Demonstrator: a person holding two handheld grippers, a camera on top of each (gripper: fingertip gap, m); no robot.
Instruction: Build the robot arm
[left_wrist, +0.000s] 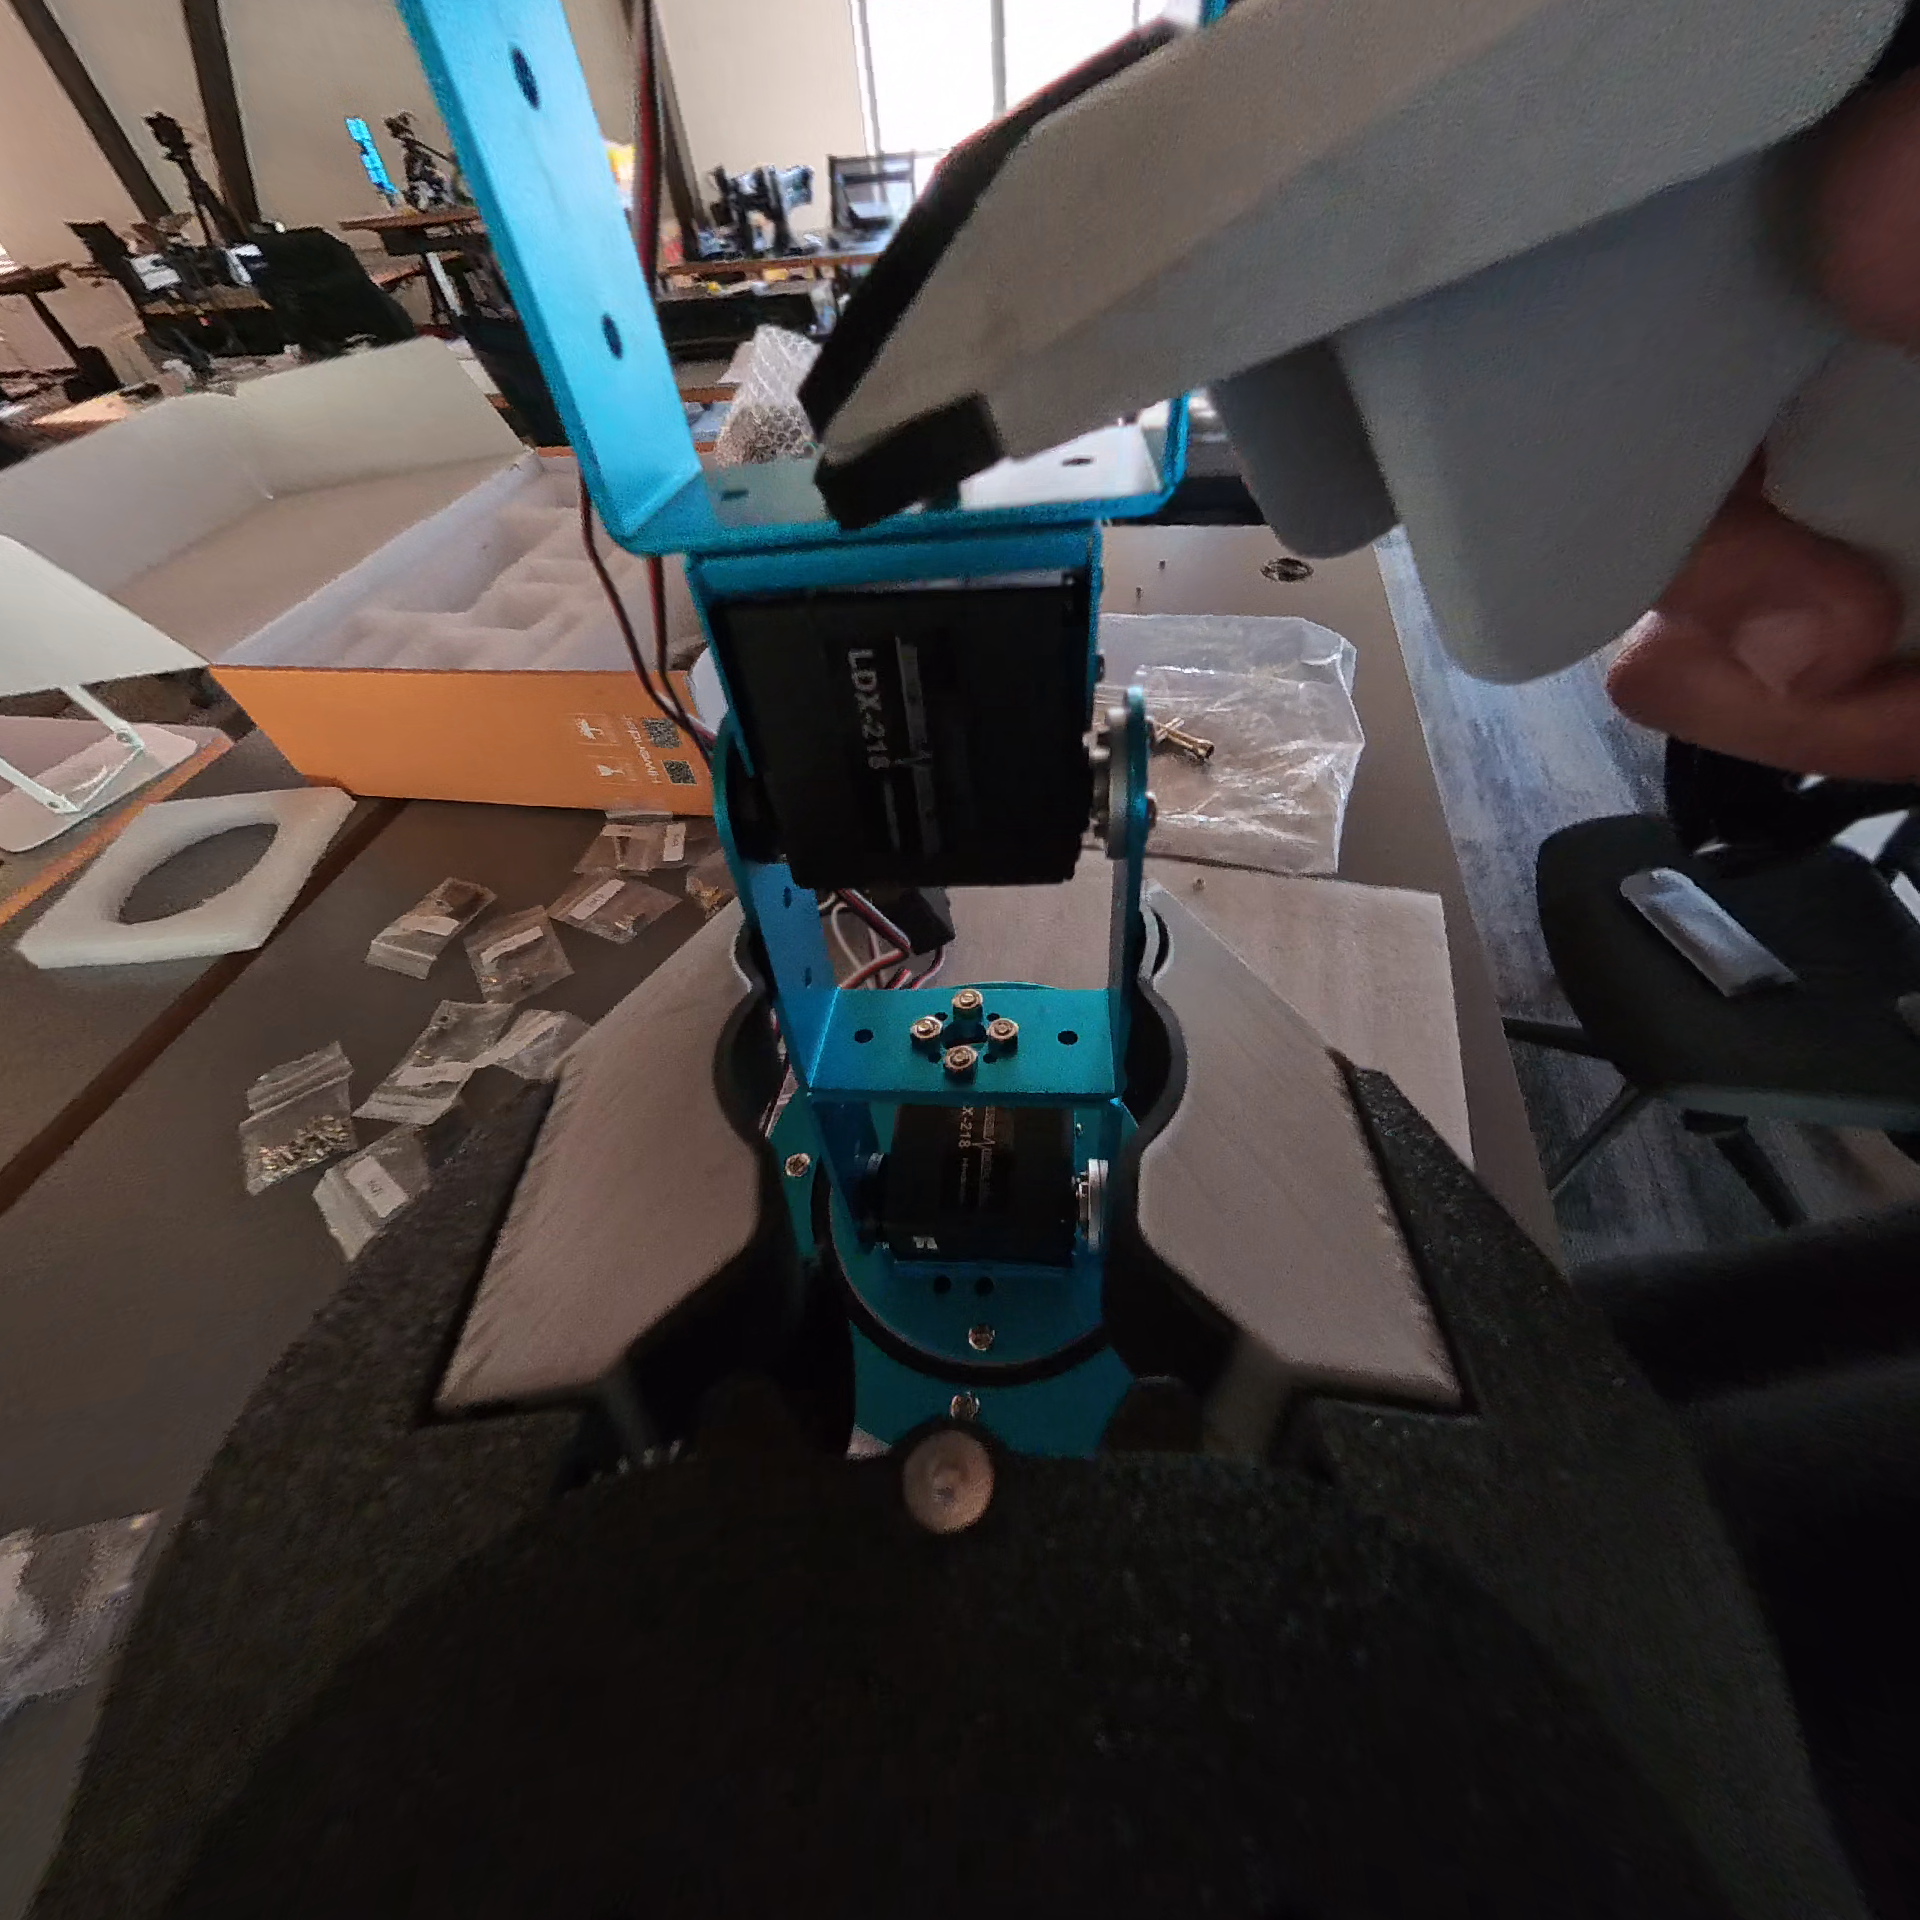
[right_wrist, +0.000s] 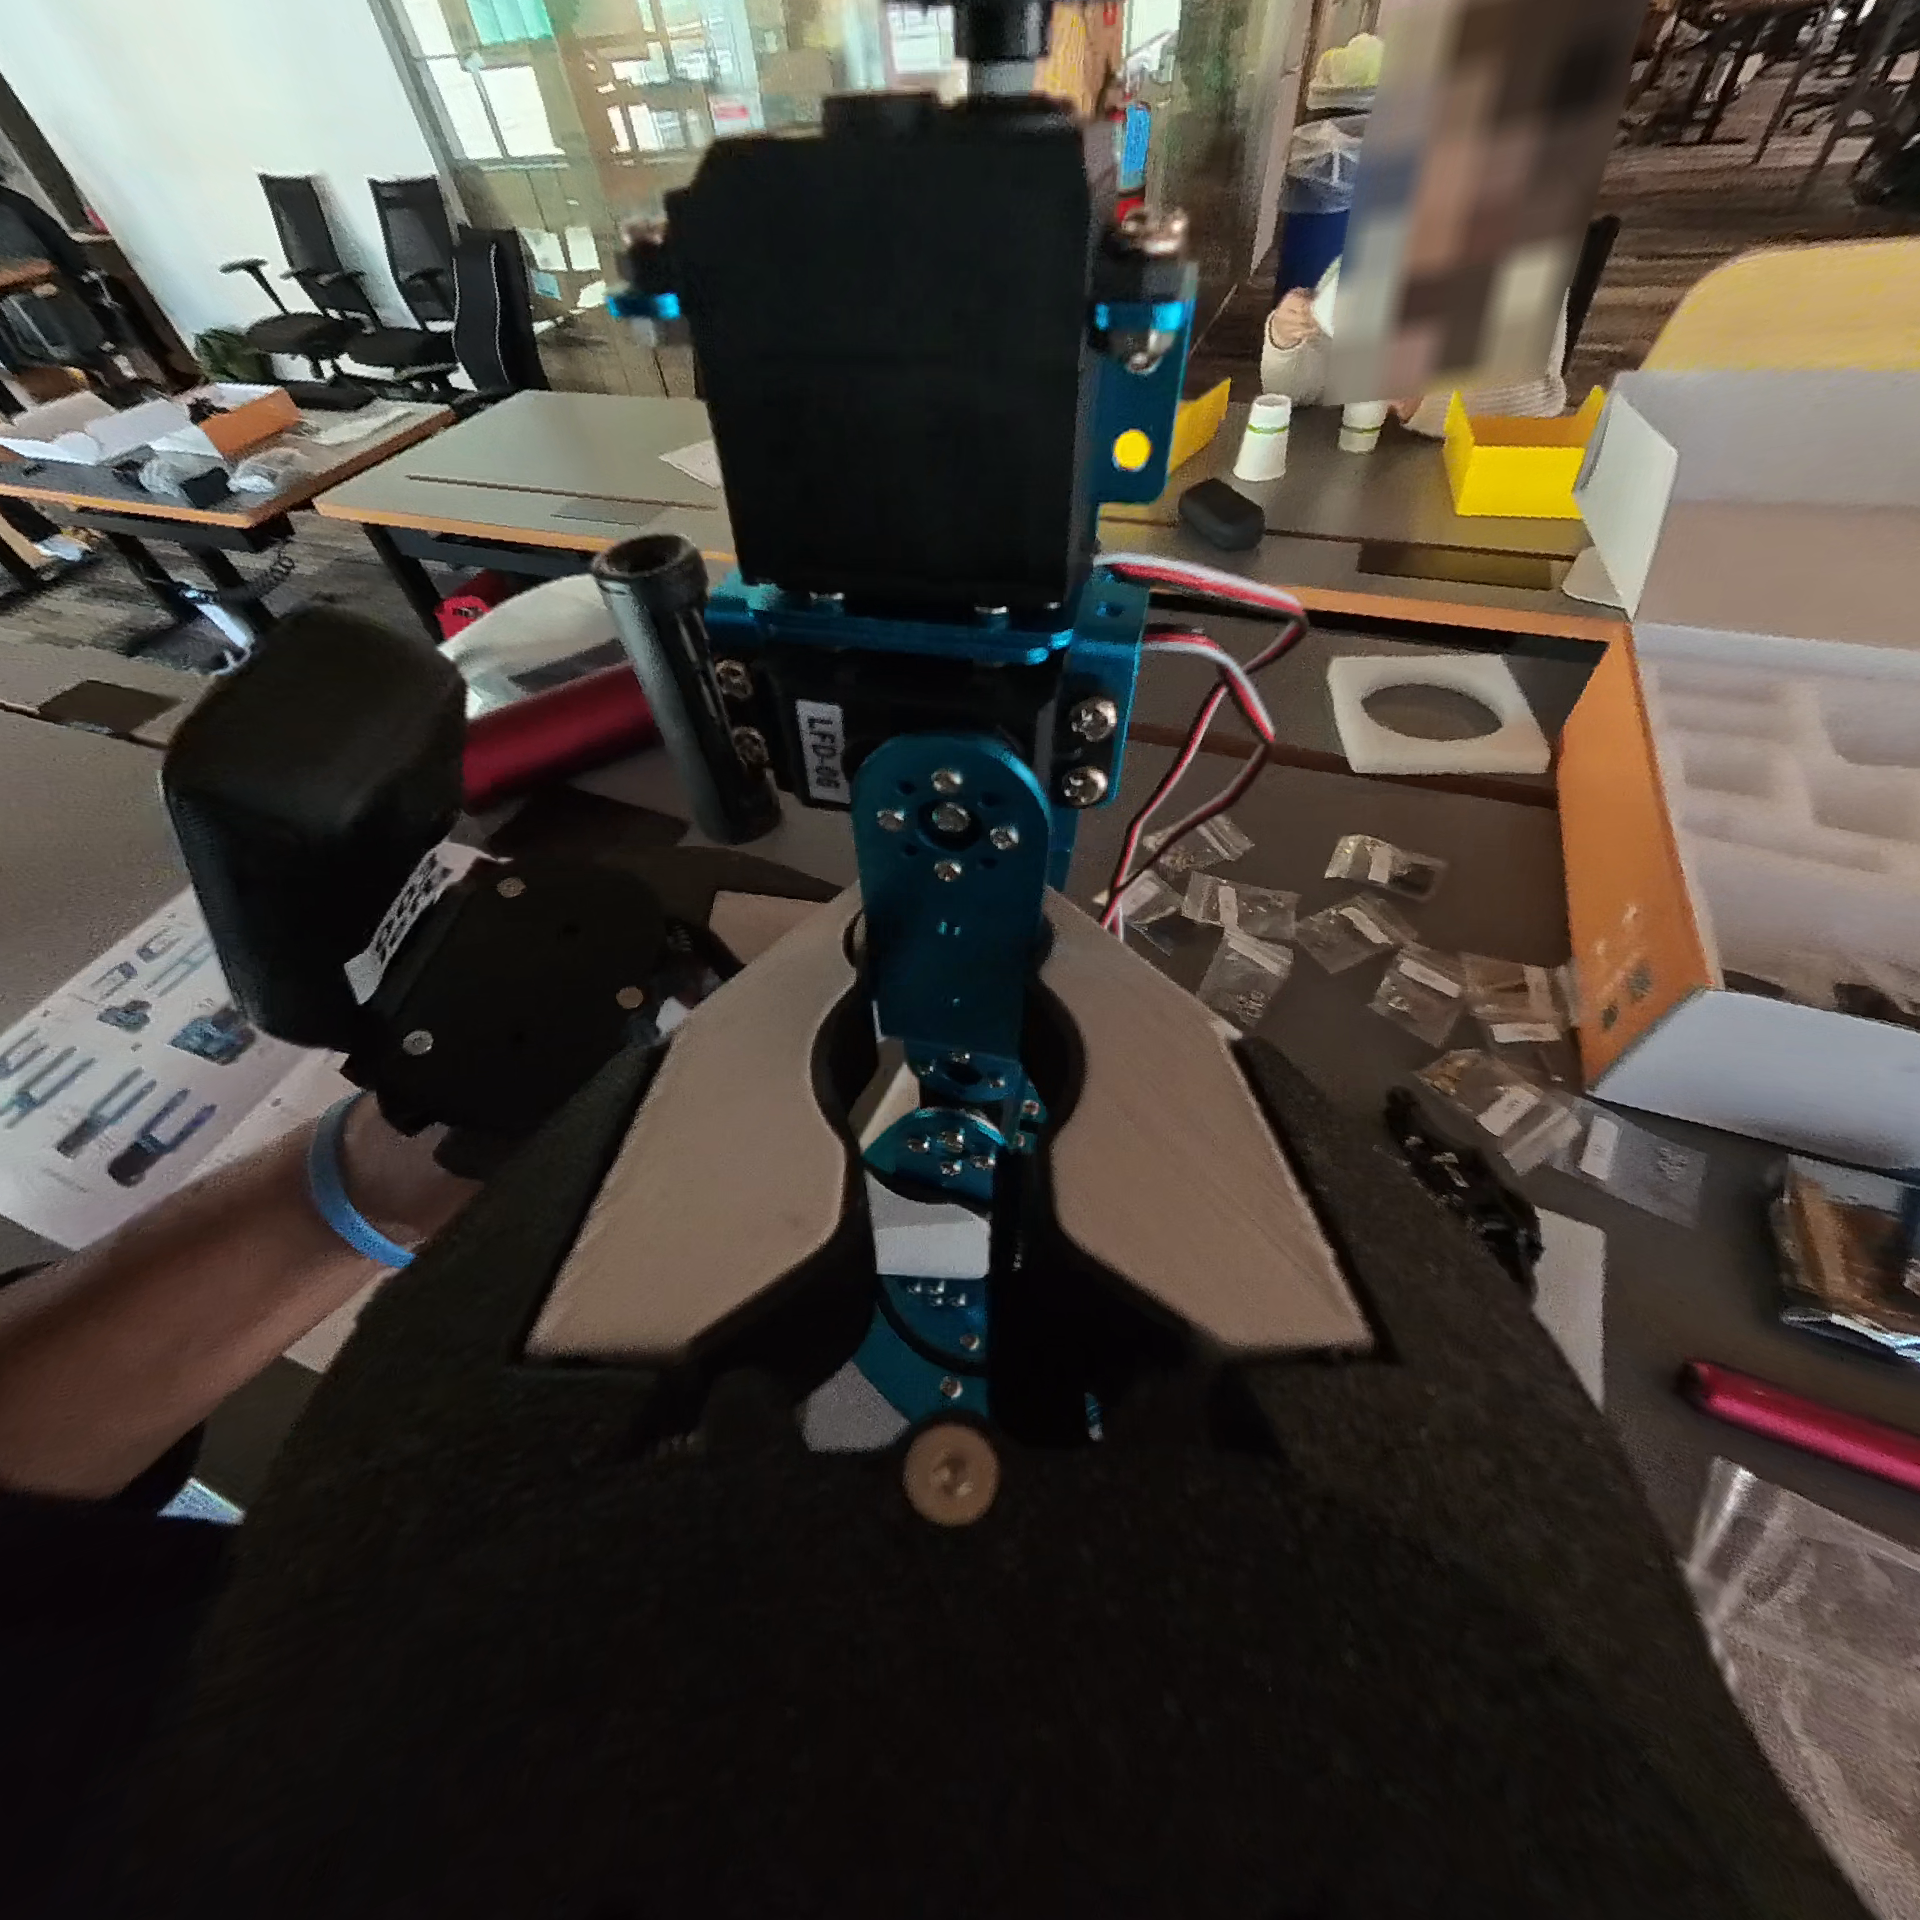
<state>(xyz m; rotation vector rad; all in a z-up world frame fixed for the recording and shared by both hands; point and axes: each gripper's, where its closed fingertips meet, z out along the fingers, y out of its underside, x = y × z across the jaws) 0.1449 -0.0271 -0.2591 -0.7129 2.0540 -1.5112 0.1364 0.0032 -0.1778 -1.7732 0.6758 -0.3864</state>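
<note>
Daylight from windows at the far wall lights both views evenly, blown out to white in the left wrist view. Shadows on the desk are soft. Wide-angle bending curves the edges. The near black servo and the right gripper are blurred.

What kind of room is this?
Probably an office turned electronics workshop: long grey desks with black swivel chairs, small clear bags of screws scattered about, and a blue metal bracket assembly with black motors being handled between the grippers.
</note>
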